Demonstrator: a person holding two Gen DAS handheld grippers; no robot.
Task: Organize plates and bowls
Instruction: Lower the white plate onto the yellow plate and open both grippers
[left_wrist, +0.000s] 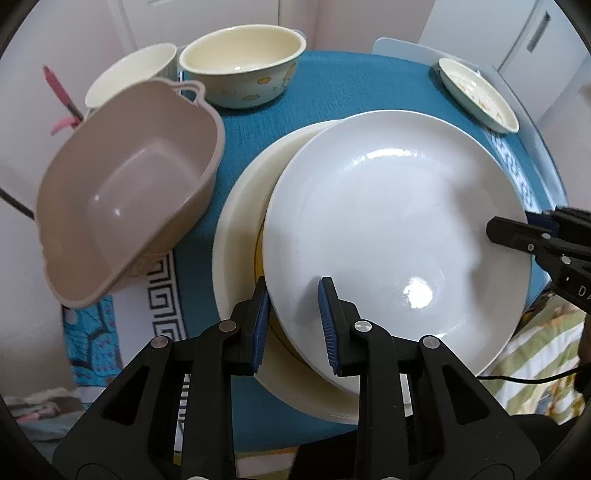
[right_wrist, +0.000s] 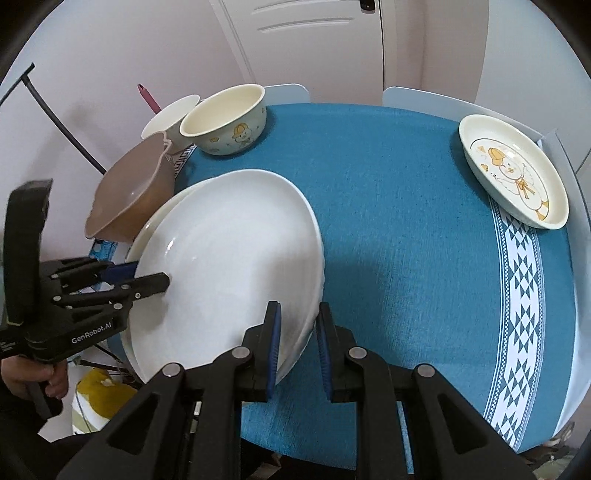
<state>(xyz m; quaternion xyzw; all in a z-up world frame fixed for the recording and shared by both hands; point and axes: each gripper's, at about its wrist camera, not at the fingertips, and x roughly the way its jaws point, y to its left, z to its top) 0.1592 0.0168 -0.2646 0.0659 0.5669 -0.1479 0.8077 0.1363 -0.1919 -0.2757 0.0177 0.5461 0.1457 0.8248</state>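
Note:
A large white plate (left_wrist: 388, 229) (right_wrist: 229, 251) lies over a wider cream plate (left_wrist: 240, 229) (right_wrist: 155, 221), shifted a little to one side of it. My left gripper (left_wrist: 294, 291) is shut on the white plate's near rim, with one blue pad above and one below the rim. My right gripper (right_wrist: 299, 310) is shut on the opposite rim of the same plate. Each gripper shows in the other's view: the right gripper (left_wrist: 517, 225) at the plate's right edge, the left gripper (right_wrist: 147, 275) at its left edge. Whether the white plate rests on the cream one I cannot tell.
A taupe handled bowl (left_wrist: 122, 206) (right_wrist: 125, 199) leans at the table's left edge beside the plates. Behind it stand a cream duck-print bowl (left_wrist: 240, 70) (right_wrist: 225, 122) and a white bowl (left_wrist: 129, 74) (right_wrist: 170, 114). A duck-print plate (left_wrist: 476, 96) (right_wrist: 513, 170) sits far right on the blue tablecloth (right_wrist: 406, 221).

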